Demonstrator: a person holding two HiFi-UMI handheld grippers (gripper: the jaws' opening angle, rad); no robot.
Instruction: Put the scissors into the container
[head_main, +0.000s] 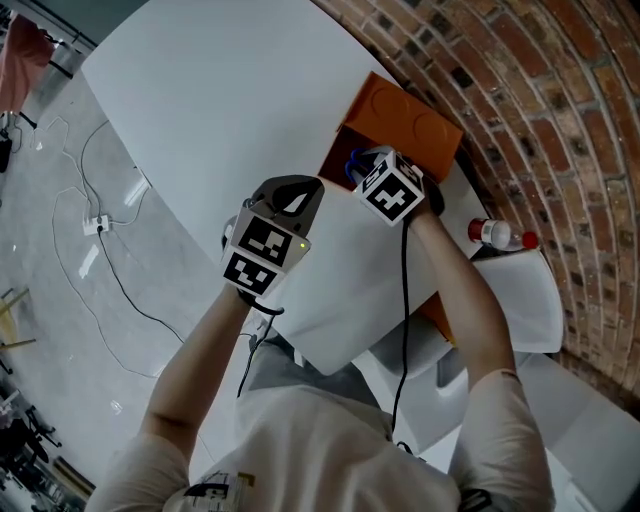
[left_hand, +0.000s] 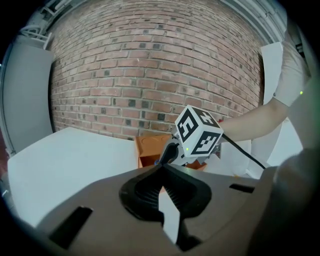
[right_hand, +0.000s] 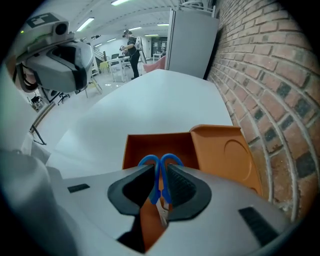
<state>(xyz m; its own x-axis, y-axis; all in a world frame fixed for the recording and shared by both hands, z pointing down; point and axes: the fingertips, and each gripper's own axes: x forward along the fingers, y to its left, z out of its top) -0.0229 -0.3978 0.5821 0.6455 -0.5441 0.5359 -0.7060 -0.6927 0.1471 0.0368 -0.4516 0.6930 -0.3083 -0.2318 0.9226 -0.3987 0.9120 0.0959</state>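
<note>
The blue-handled scissors (right_hand: 148, 161) are clamped between the pads of my right gripper (right_hand: 160, 168), handle loops forward and the metal blades pointing back toward the camera. They hang just above the open orange container (right_hand: 150, 144), whose lid (right_hand: 225, 155) lies folded back toward the brick wall. In the head view the right gripper (head_main: 362, 170) hovers at the container's (head_main: 400, 120) near edge, with a bit of blue handle (head_main: 355, 160) showing. My left gripper (head_main: 293, 197) is held beside it over the white table (head_main: 230, 100), shut and holding nothing. From the left gripper (left_hand: 161, 169), the right gripper's marker cube (left_hand: 198, 132) hides part of the container (left_hand: 149, 149).
The brick wall (head_main: 540, 90) runs right behind the container. A clear bottle with a red cap (head_main: 500, 235) and a white chair (head_main: 525, 295) stand to the right. Cables and a power strip (head_main: 97, 225) lie on the floor to the left. A person (right_hand: 131, 47) stands far off.
</note>
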